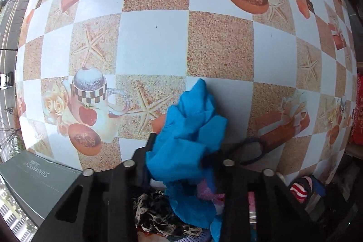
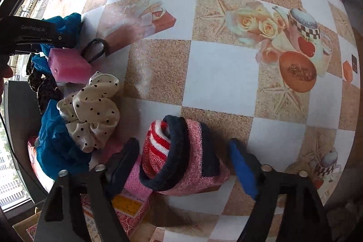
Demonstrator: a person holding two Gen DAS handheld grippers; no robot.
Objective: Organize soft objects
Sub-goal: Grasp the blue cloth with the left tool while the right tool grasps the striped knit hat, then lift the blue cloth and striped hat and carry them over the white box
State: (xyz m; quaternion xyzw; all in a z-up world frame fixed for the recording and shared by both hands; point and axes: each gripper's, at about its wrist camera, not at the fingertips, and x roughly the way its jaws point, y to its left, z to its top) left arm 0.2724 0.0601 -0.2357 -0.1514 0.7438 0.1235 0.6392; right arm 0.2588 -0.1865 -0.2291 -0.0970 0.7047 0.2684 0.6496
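Observation:
In the left wrist view my left gripper (image 1: 183, 146) points straight down and is shut on a crumpled blue cloth (image 1: 192, 124) that bulges out above the fingers. The same blue cloth (image 2: 68, 22) shows at the far left of the right wrist view, under the left gripper's black body. My right gripper (image 2: 185, 143) straddles a knitted pink, red-striped and navy piece (image 2: 181, 155) lying on the checked tablecloth (image 2: 215, 72). Its fingers (image 2: 242, 165) stand close on both sides with a thin gap at the tips.
A cream dotted scrunchie (image 2: 90, 110), a pink sponge block (image 2: 68, 62), a black hair tie (image 2: 95, 49), a leopard scrunchie (image 2: 43, 85) and a teal cloth (image 2: 56, 142) crowd the left. A grey box (image 1: 38, 180) lies at the table's edge.

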